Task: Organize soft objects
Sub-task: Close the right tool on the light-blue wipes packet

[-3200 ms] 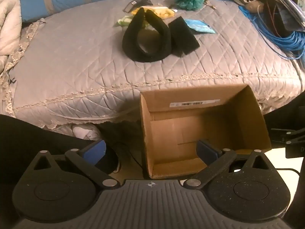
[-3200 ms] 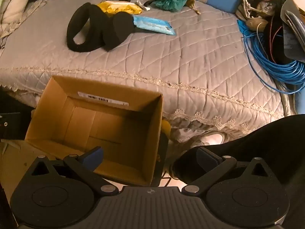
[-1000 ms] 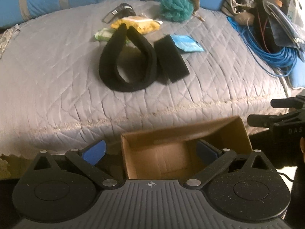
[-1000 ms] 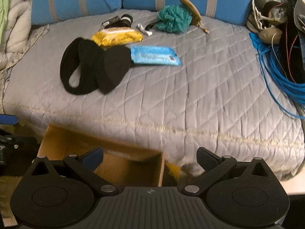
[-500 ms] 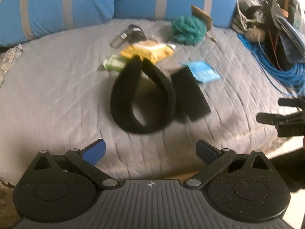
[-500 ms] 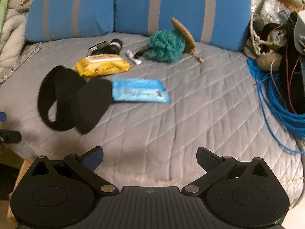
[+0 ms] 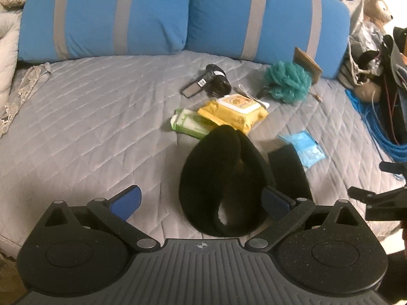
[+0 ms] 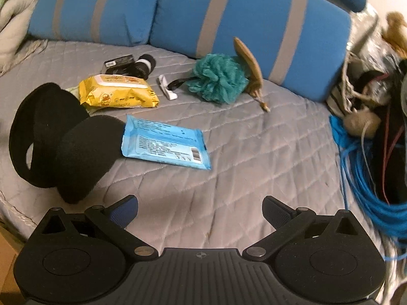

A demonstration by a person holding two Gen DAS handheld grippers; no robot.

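Step in hand looks like the left gripper [image 7: 201,199] reaching for the black pillow [image 7: 223,185]; both grippers released, nothing held.

To do it well: the pillow's near curve sits between the spread left jaws, so it should come down and close across one arm of the loop rather than the whole width. Foam will probably squash, so a deep bite is safer than a fingertip pinch. It should also stay clear of the black pad [image 7: 290,170] touching the pillow's right side.

Right gripper [image 8: 199,209] hangs over bare quilt [image 8: 254,152], blue pack [image 8: 165,143] just ahead.

Pillow: black, fuzzy, U-shaped loop, lying flat mid-bed, far tips against the yellow pack [image 7: 232,111] and green pack [image 7: 188,123]. Teal pouf [image 7: 287,81] sits further back by the cushions.
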